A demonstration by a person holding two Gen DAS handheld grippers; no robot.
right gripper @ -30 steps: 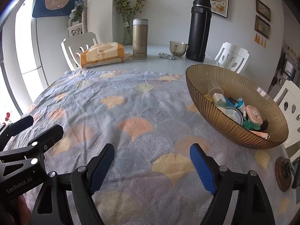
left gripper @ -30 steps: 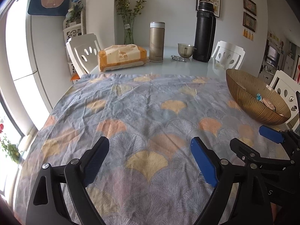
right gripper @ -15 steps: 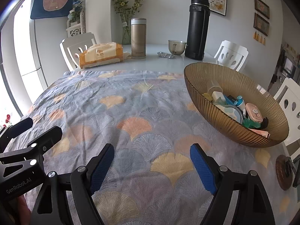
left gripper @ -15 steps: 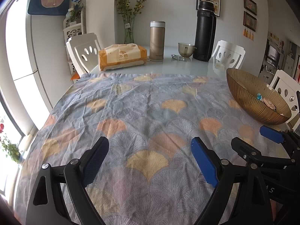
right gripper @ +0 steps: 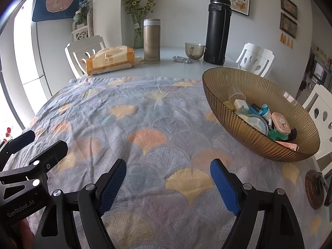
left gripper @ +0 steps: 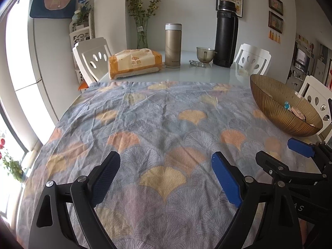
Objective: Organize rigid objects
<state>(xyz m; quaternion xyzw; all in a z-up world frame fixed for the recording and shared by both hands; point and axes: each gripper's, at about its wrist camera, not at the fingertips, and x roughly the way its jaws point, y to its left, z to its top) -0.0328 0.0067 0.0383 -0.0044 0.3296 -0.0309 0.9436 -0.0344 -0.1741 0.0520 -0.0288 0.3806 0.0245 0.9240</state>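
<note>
A ribbed amber glass bowl (right gripper: 244,132) stands on the patterned tablecloth at the right; it holds several small rigid items, among them a pink round case (right gripper: 281,123), a pale blue lidded tin (right gripper: 254,123) and a green piece (right gripper: 277,134). The bowl also shows in the left wrist view (left gripper: 274,112). My left gripper (left gripper: 166,178) is open and empty above the cloth near the front edge. My right gripper (right gripper: 168,184) is open and empty, beside it, left of and nearer than the bowl. Each gripper shows at the edge of the other's view.
The fan-patterned tablecloth (left gripper: 166,124) covers the near table. At the far end stand a tissue pack (left gripper: 134,63), a gold flask (left gripper: 173,45), a glass cup (left gripper: 204,54) and a tall black thermos (left gripper: 226,33). White chairs ring the table. A brown round coaster (right gripper: 314,188) lies at the right.
Both grippers have drifted slightly back from the bowl and stayed open. Nothing on the table has moved.
</note>
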